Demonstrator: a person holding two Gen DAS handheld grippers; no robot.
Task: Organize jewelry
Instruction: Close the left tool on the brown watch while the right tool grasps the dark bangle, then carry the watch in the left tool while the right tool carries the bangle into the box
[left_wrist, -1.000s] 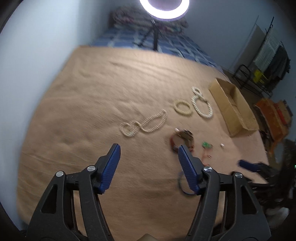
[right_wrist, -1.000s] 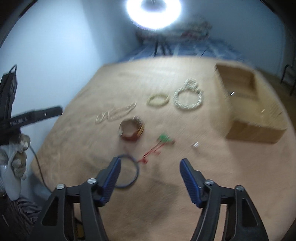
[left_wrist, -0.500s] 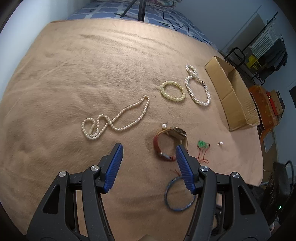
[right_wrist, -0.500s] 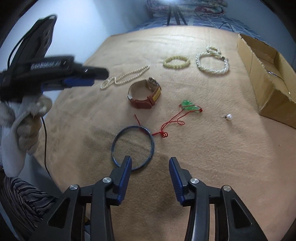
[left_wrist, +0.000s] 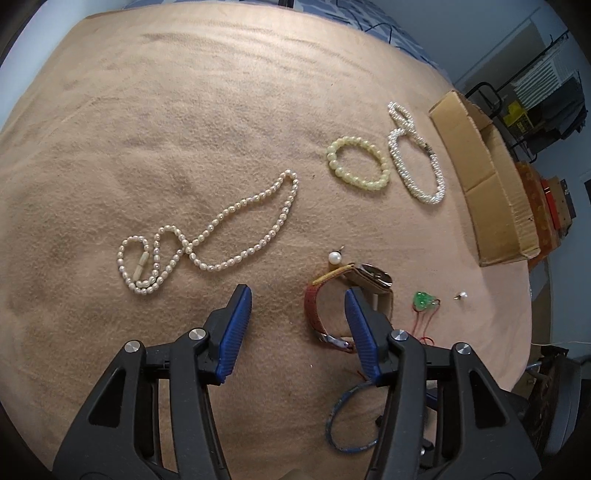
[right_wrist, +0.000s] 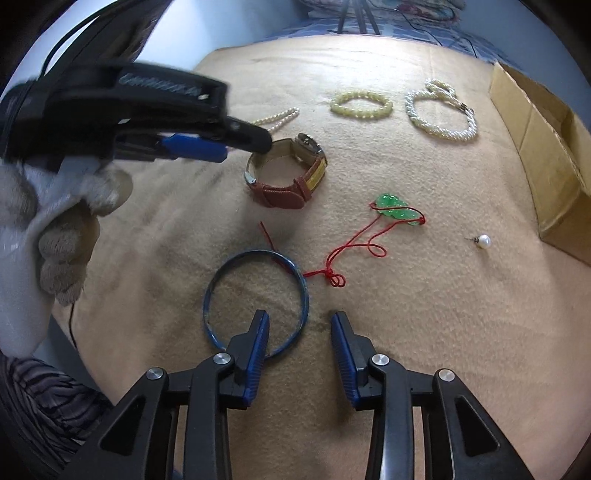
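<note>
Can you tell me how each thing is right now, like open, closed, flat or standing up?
Box: open on top.
Watch: strap buckled, on its side.
Blue bangle: flat.
Left gripper: jaws closing, nothing held.
Right gripper: jaws closing, nothing held.

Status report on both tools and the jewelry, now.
Left tool closing, empty, right pad at the wristwatch. Right tool closing, empty, straddling the blue bangle rim. Red cord crosses the bangle. Cardboard box holds no jewelry in view.

both hand-held grippers lowered, jaws closing, empty
</note>
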